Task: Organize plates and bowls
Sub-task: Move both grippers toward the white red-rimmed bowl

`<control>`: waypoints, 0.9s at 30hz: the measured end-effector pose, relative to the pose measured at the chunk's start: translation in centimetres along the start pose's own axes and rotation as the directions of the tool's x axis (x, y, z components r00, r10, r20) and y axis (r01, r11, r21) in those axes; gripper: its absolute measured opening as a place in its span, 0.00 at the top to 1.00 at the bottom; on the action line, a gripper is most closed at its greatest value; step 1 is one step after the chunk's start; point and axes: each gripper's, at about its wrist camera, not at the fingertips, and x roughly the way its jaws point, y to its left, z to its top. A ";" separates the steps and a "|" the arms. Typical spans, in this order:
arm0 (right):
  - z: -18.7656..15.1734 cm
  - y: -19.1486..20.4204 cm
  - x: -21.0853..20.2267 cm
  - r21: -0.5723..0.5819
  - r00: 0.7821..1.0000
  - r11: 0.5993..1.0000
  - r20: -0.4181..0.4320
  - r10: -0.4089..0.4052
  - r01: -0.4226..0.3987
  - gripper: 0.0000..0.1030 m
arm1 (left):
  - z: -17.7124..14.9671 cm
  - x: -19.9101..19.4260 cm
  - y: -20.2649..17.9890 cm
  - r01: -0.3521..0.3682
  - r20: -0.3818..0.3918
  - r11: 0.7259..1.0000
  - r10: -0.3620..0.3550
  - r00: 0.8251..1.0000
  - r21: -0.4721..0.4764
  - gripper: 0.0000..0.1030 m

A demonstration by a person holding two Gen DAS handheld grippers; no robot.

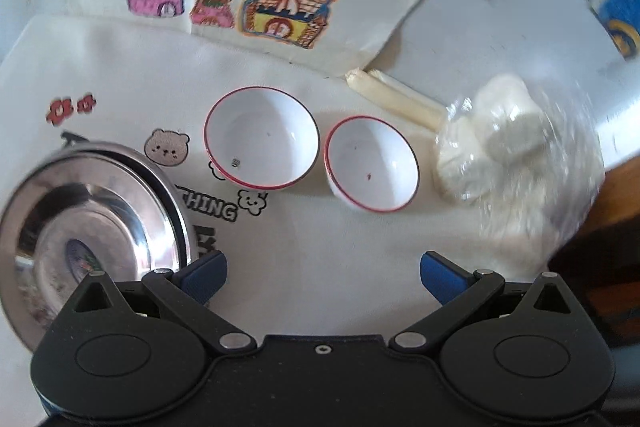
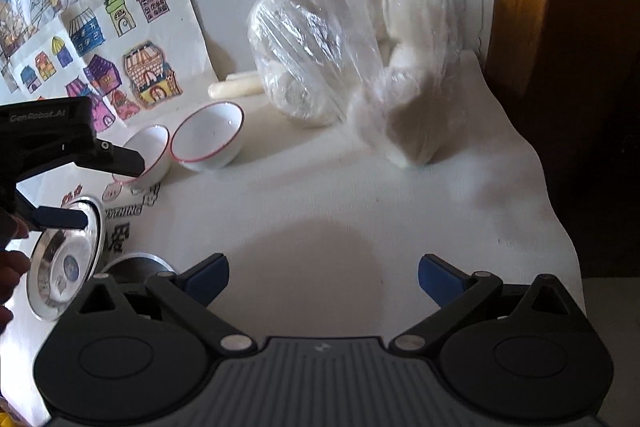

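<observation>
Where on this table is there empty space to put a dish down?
The widest bare cloth lies in front of the right gripper, between the two red-rimmed bowls and the plastic bags. It is crowded to the left, where the steel plates, bowls and left gripper cluster.

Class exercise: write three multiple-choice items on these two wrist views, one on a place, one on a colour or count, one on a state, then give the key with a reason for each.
1. Where do the steel plates lie from the white bowls, in the left wrist view?
A left B right C behind

2. What colour are the bowl rims?
A blue B red C green

3. How is the left tool?
A shut on a bowl B shut on a plate C open

Key: 1 A, plates sit lower left; 2 B, a thin red line rings each rim; 3 C, fingers spread, nothing between.
</observation>
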 end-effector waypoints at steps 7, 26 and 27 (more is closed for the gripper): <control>2.3 0.1 3.5 0.119 0.996 0.989 -0.022 0.089 -0.086 0.01 | 0.4 2.7 1.9 0.033 0.007 0.954 -0.033 0.999 -0.299 0.01; 6.9 3.3 11.5 0.178 0.981 0.966 -0.010 0.194 -0.189 0.13 | 1.5 5.7 2.9 0.091 0.078 0.892 -0.063 0.995 -0.442 0.04; 7.0 3.4 11.8 0.175 0.981 0.966 -0.011 0.194 -0.189 0.16 | 1.5 5.9 2.9 0.093 0.076 0.890 -0.066 0.995 -0.446 0.07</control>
